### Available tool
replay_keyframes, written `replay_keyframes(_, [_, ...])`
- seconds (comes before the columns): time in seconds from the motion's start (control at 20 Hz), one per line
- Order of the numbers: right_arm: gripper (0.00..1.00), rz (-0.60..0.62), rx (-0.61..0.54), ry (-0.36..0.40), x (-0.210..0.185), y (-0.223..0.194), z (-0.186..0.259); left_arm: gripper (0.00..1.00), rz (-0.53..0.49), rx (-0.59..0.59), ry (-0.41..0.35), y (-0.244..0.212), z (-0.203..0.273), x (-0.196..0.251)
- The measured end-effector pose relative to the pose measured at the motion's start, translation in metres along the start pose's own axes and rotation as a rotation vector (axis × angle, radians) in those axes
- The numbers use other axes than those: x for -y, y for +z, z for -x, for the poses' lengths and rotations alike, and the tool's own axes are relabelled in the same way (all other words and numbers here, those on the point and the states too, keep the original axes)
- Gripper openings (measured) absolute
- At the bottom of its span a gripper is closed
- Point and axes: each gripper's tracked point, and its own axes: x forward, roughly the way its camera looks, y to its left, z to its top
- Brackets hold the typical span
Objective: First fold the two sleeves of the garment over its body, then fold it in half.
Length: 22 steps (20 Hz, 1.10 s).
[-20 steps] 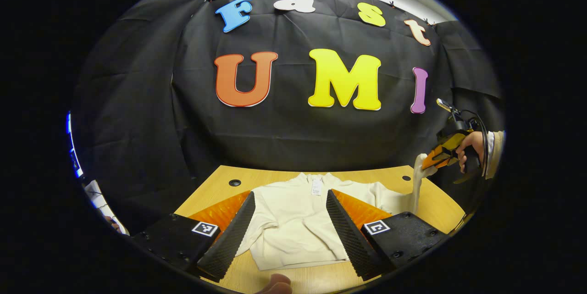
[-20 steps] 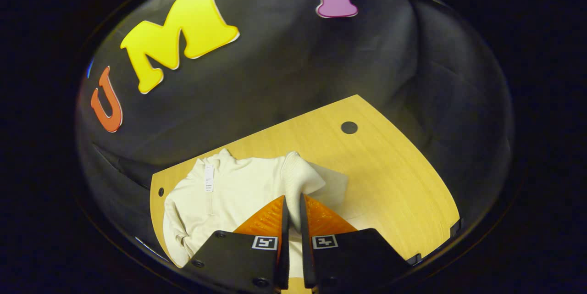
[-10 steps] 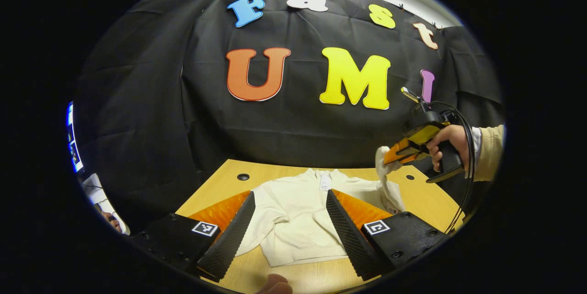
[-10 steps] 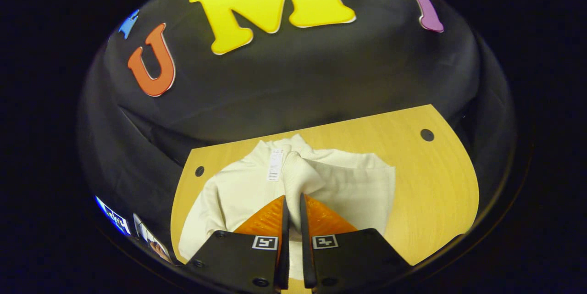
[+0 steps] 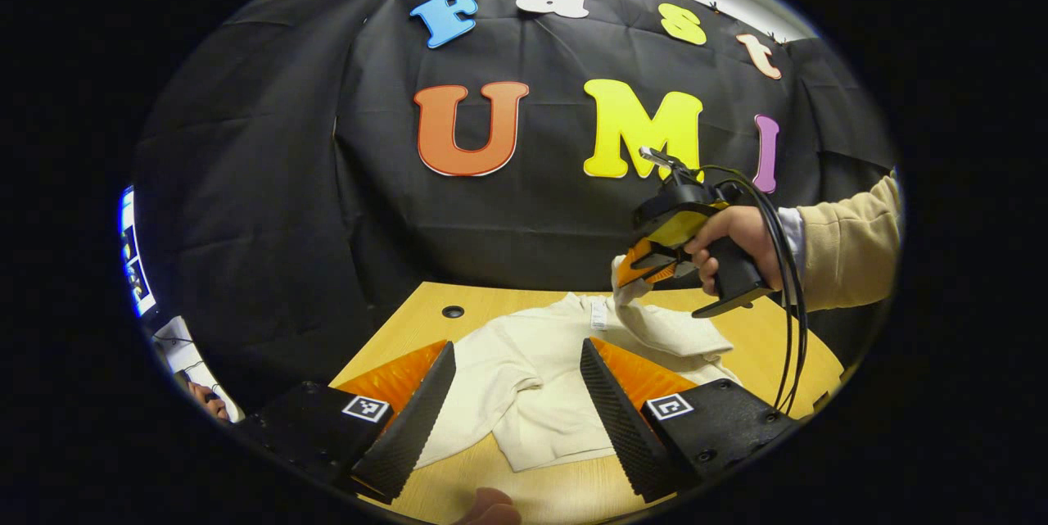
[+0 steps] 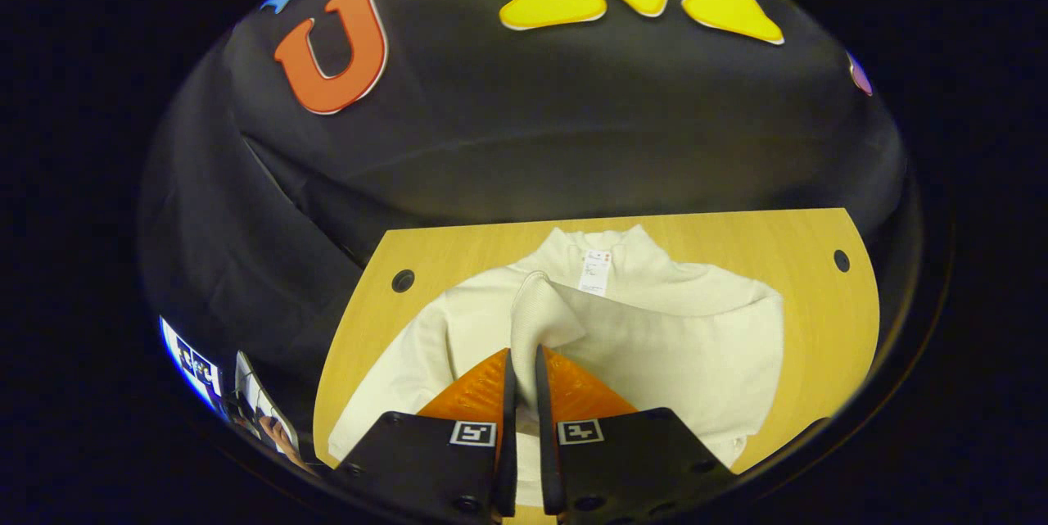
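1. While my left gripper (image 5: pixel 514 394) hangs low at six o'clock with its jaws spread wide and nothing between them, the cream garment (image 5: pixel 540 377) lies flat on the wooden table (image 5: pixel 409 320) just ahead of it.
2. At the garment's nine o'clock side, the left sleeve (image 5: pixel 471 406) looks bent in along the body, though I can't say for sure from this low angle.
3. Over at three o'clock, my right gripper (image 5: pixel 634 275) has carried the right sleeve's cuff (image 6: pixel 532 320) inward: a second ago it was out past the table's right edge with the sleeve hanging, and now it sits over the chest near the neck label (image 6: pixel 594 269).
4. I judge that puts the right sleeve (image 6: pixel 655 345) most of the way across the body; lowering and letting go would finish that fold.
5. My right jaws are clenched almost together, pinching the cuff between both fingers.
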Motion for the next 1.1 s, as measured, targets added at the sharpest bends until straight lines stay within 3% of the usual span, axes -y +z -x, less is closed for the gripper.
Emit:
replay_keyframes(0.35, [0.15, 0.094, -0.095, -0.007, -0.055, -0.038, -0.079, 0.98, 0.015, -0.037, 0.027, -0.027, 0.003, -0.018])
replay_keyframes(0.4, [0.1, 0.102, -0.101, -0.011, -0.061, -0.042, -0.086, 0.98, 0.022, -0.042, 0.029, -0.031, 0.003, -0.018])
replay_keyframes(0.65, [0.12, 0.096, -0.106, 0.026, -0.09, -0.053, -0.11, 0.98, 0.026, -0.068, 0.056, -0.045, 0.01, -0.029])
replay_keyframes(0.7, [0.27, 0.094, -0.1, 0.035, -0.096, -0.049, -0.104, 0.98, 0.02, -0.063, 0.063, -0.044, 0.01, -0.029])
replay_keyframes(0.75, [0.24, 0.104, -0.092, 0.036, -0.098, -0.048, -0.102, 0.98, 0.017, -0.062, 0.064, -0.044, 0.01, -0.029])
replay_keyframes(0.8, [0.39, 0.118, -0.084, 0.033, -0.1, -0.046, -0.099, 0.98, 0.016, -0.063, 0.062, -0.044, 0.009, -0.028])
replay_keyframes(0.95, [0.59, 0.135, -0.072, 0.02, -0.104, -0.042, -0.078, 0.98, 0.023, -0.081, 0.068, -0.046, 0.01, -0.03])
replay_keyframes(1.0, [0.77, 0.133, -0.057, 0.029, -0.104, -0.037, -0.068, 0.98, 0.025, -0.078, 0.068, -0.044, 0.012, -0.03])
replay_keyframes(1.1, [0.84, 0.142, -0.021, 0.041, -0.103, -0.025, -0.044, 0.98, 0.028, -0.082, 0.073, -0.044, 0.013, -0.03])
